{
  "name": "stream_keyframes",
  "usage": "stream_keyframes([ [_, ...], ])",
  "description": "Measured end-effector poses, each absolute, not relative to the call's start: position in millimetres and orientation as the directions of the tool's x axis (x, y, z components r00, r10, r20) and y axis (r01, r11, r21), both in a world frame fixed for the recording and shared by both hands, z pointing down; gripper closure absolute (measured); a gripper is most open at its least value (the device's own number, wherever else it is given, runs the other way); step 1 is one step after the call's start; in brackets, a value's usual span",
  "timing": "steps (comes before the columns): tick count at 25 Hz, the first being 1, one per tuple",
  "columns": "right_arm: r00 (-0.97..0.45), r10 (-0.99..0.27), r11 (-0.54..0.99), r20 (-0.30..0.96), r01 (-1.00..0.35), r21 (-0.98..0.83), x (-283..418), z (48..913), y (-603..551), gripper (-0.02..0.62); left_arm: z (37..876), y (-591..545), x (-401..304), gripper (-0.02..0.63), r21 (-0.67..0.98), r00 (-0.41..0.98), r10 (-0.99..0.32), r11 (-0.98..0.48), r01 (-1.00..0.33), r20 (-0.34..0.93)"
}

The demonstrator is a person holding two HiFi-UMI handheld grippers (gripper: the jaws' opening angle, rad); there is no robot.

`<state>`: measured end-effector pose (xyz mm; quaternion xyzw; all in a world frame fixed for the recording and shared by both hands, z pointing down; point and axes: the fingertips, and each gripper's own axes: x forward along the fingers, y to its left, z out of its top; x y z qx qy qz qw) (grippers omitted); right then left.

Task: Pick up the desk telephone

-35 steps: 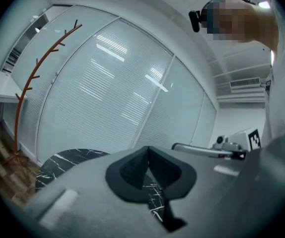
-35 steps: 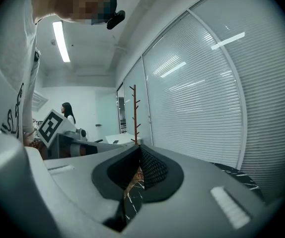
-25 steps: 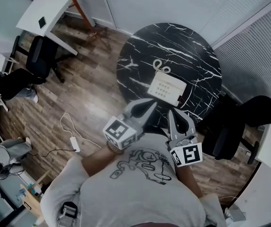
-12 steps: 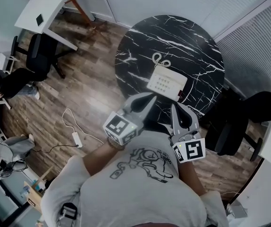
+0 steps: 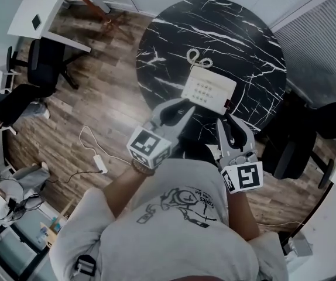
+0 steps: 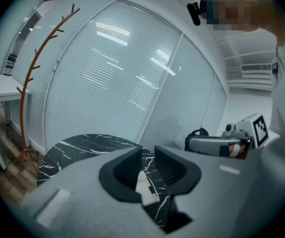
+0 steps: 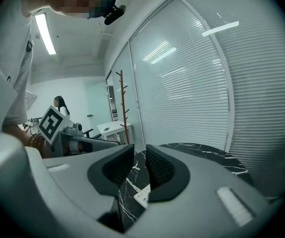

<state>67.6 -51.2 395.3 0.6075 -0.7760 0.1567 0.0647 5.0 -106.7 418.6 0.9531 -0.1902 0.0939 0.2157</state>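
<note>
The left hand-held gripper (image 5: 177, 111) and right hand-held gripper (image 5: 233, 127), jaws opening and empty, hovered near the cream rectangular desk telephone (image 5: 209, 89) on the round black marble worktop (image 5: 174, 40).

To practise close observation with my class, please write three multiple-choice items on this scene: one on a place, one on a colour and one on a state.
1. Where does the coiled cord lie?
A) beyond the telephone, on the side away from the person
B) on the side of the telephone nearest the person
C) on the floor

2. What colour is the table top?
A) plain white
B) black with white veins
C) wood brown

3. What state is the telephone in?
A) lifted off the table
B) tipped onto the floor
C) resting flat on the table

Answers:
1 A: the head view shows the cord past the telephone's far edge.
2 B: the top is dark marble with pale streaks.
3 C: the telephone sits flat on the table. The left gripper and right gripper, jaws opening with nothing between them, are short of it.
</note>
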Motion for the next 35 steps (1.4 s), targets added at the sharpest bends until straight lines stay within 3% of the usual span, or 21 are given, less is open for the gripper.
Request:
stream_keyframes([
  [19,-0.139,-0.881,0.059,0.452,-0.981,-0.186,137.4,552.2,-95.5,0.384,605.8,-172.1,29.4,0.348,0.396,0.838,-0.291,-0.778,-0.488,0.462],
  [35,-0.090,-0.823,-0.089,0.561,-0.955,-0.284,167.8,697.0,-100.0,0.294,730.3,-188.4,50.8,0.275,0.416,0.797,-0.200,-0.766,-0.490,0.570],
])
